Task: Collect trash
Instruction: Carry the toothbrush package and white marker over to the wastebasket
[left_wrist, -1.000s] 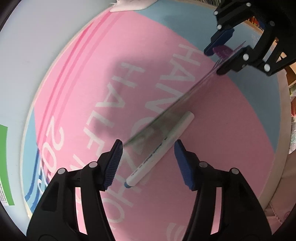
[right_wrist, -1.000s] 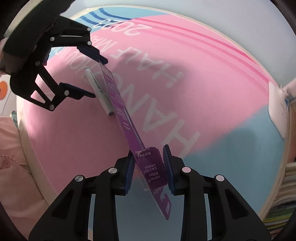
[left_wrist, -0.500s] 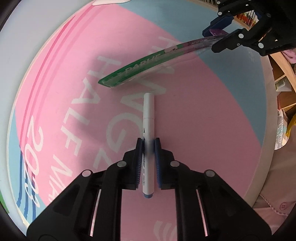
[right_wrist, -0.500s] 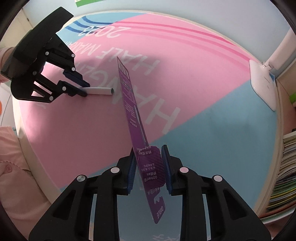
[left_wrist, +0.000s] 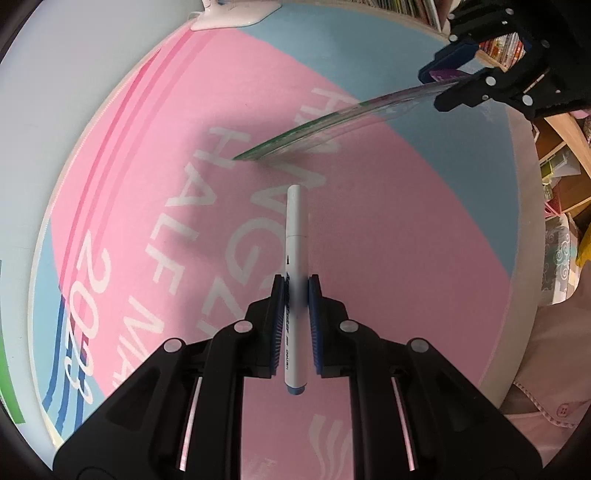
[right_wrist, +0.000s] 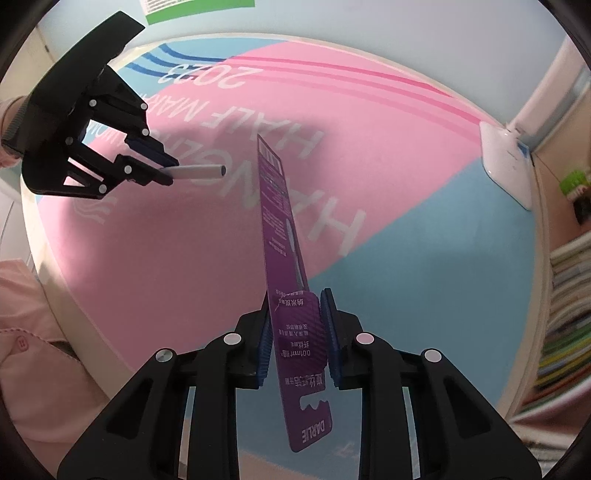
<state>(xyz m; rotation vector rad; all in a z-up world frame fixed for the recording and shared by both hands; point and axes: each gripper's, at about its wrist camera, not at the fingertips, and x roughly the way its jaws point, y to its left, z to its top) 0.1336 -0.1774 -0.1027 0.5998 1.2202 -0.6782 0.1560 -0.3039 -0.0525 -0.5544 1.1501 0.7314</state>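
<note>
With my left claw (left_wrist: 296, 291) clamped on white blue-capped marker pen (left_wrist: 294, 236) above pink-and-blue printed bench (left_wrist: 406, 229), right claw (right_wrist: 295, 325) clamped on long purple card-and-plastic package (right_wrist: 282, 236), jaws just closing. Risk: thin package flexes, slips sideways; pen held near tail may pivot.

Round table (left_wrist: 524, 236) with a pale rim, covered by a pink and light-blue printed mat (right_wrist: 192, 236) with white lettering, "HALF" and "2023" legible. White device base (right_wrist: 508, 166) sits on the blue part near the far edge. Cannot tell whether the marker touches the mat.
</note>
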